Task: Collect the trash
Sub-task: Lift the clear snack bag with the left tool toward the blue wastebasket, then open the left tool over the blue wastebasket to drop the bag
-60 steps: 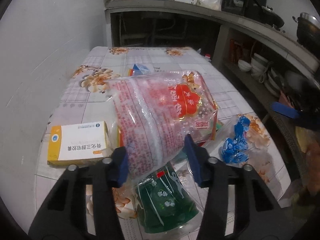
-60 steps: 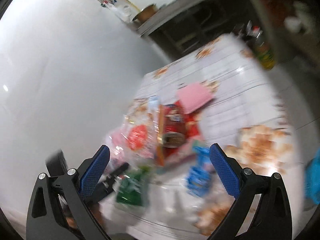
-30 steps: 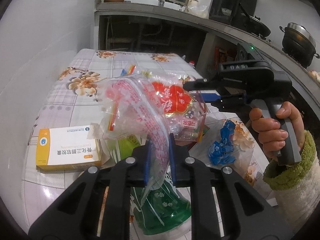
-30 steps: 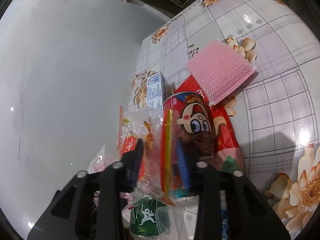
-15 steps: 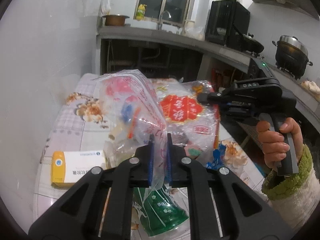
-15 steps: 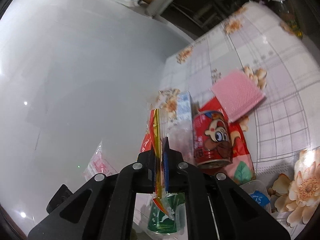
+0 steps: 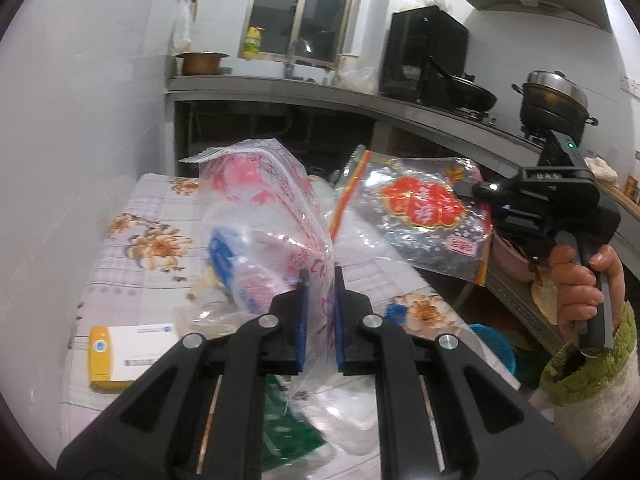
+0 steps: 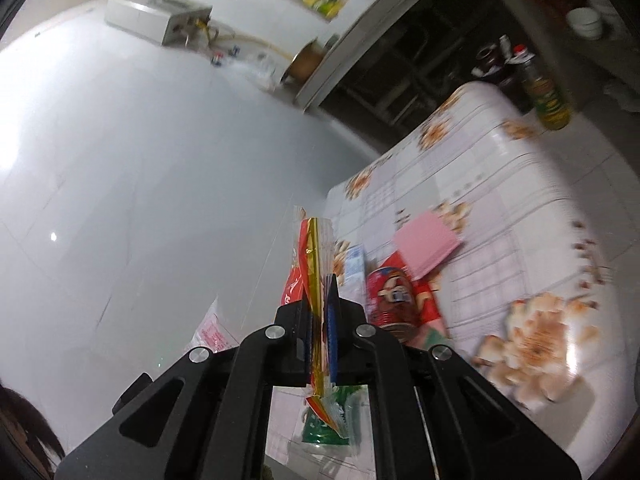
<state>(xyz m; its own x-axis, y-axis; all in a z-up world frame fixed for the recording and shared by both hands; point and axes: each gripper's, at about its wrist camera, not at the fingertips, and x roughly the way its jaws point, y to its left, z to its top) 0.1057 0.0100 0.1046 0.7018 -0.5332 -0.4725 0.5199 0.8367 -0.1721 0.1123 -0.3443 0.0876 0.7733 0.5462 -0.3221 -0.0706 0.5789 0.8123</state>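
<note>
While clamped in left gripper (image 7: 319,312) | clear bag (image 7: 264,216) stands upright | right gripper (image 8: 320,328) pinches its red-printed side (image 7: 420,208)

We see the table's (image 8: 520,208) far half bare and passable beyond the pink pad (image 8: 426,246); nearer us a red can (image 8: 390,298), yellow box (image 7: 120,354) and green wrapper (image 8: 326,426) crowd the way, a wall (image 7: 80,140) closing the left.

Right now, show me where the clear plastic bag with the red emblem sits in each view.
Left wrist: clear plastic bag spread right of centre, pinched by the right tool.
Right wrist: seen edge-on, centre, rising from the closed tips.
Shared landmark: floral tablecloth.
</note>
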